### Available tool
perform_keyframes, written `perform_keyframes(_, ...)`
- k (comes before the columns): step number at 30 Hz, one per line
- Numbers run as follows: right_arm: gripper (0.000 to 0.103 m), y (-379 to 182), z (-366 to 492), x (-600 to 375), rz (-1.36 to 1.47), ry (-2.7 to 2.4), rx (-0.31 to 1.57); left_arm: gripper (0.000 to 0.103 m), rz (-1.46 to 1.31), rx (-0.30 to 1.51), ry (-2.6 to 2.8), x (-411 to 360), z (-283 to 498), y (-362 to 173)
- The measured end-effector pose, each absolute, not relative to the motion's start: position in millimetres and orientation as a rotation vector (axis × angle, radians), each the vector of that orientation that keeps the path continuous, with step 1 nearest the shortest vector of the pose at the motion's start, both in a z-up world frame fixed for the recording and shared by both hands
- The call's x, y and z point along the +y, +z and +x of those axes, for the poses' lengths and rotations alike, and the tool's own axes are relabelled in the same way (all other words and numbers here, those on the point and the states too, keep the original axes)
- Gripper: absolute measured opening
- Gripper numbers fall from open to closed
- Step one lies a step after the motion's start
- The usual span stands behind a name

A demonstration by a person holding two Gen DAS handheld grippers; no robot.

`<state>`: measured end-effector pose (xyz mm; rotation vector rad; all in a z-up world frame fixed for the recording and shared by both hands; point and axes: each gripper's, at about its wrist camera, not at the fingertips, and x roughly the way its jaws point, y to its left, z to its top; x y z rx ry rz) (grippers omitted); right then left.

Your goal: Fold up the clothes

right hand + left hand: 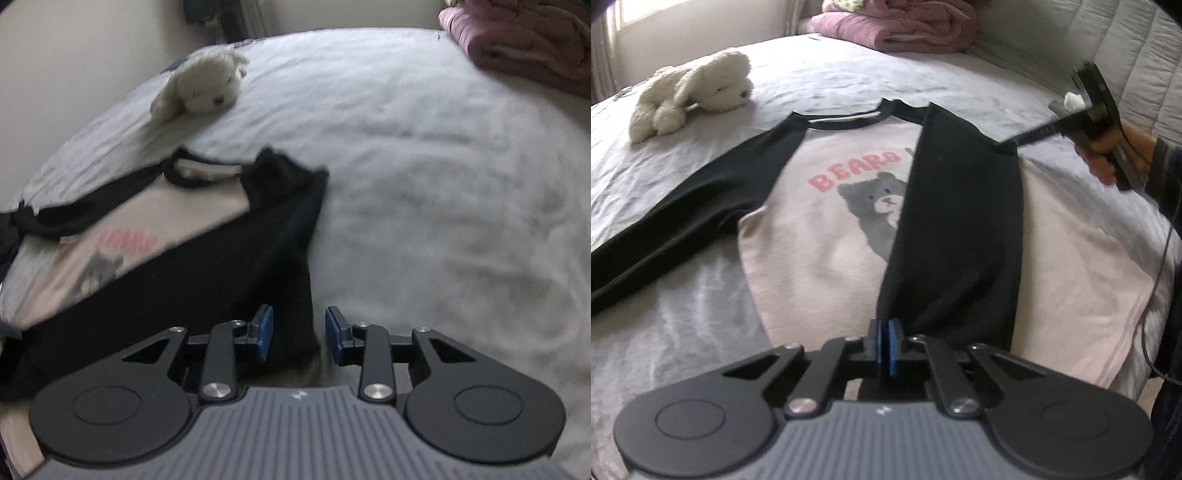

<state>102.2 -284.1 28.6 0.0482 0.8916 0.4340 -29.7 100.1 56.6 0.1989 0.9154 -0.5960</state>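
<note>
bed [849, 74]: pale grey crumpled cover; window [646, 7]: daylight, far left | wall [74, 55]: plain cream

A bedroom in a home — the wide bed [849, 74] with its rumpled pale grey sheet fills both views. A white plush dog [690, 92] lies on it, and a folded pink quilt [897, 26] sits at the far end. A window [646, 7] lets daylight in beside plain walls — a padded grey headboard [1108, 48] runs alongside.

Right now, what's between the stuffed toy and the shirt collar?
Only bare grey bedsheet. In the left wrist view the stuffed toy lies apart from the shirt collar, with nothing in between.
</note>
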Motion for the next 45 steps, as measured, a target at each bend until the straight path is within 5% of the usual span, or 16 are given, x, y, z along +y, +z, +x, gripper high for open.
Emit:
perform_keyframes(1,0.014,27,100,-283,0.06,0.429,0.89,0.002,0.199,0.911,-0.59,102,-30,58)
perform_keyframes(9,0.01,35,92,-271,0.039,0.284,0.894,0.003,0.179,0.932,-0.581,108,-29,55)
perform_keyframes(13,0.014,27,91,-270,0.049,0.243,0.861,0.006,0.133,0.971,-0.576,114,-26,50)
perform_keyframes(16,0.032,34,83,-272,0.043,0.189,0.831,0.015,0.095,0.955,-0.566,126,-28,57)
perform_keyframes(18,0.035,43,69,-264,-0.037,0.166,0.792,0.015,0.075,0.946,-0.558,131,-29,61)
perform_keyframes(38,0.044,49,-115,-24,-0.612,0.974,0.559,0.015,0.097,0.98,-0.538,130,-43,50)
perform_keyframes(39,0.042,47,-116,-20,-0.618,0.984,0.565,0.014,0.099,0.981,-0.526,129,-42,49)
perform_keyframes(41,0.011,44,-118,-12,-0.631,1.004,0.579,0.01,0.101,0.978,-0.51,130,-42,49)
perform_keyframes(45,0.01,52,-122,-15,-0.575,1.009,0.581,0.005,0.099,0.959,-0.509,133,-45,55)
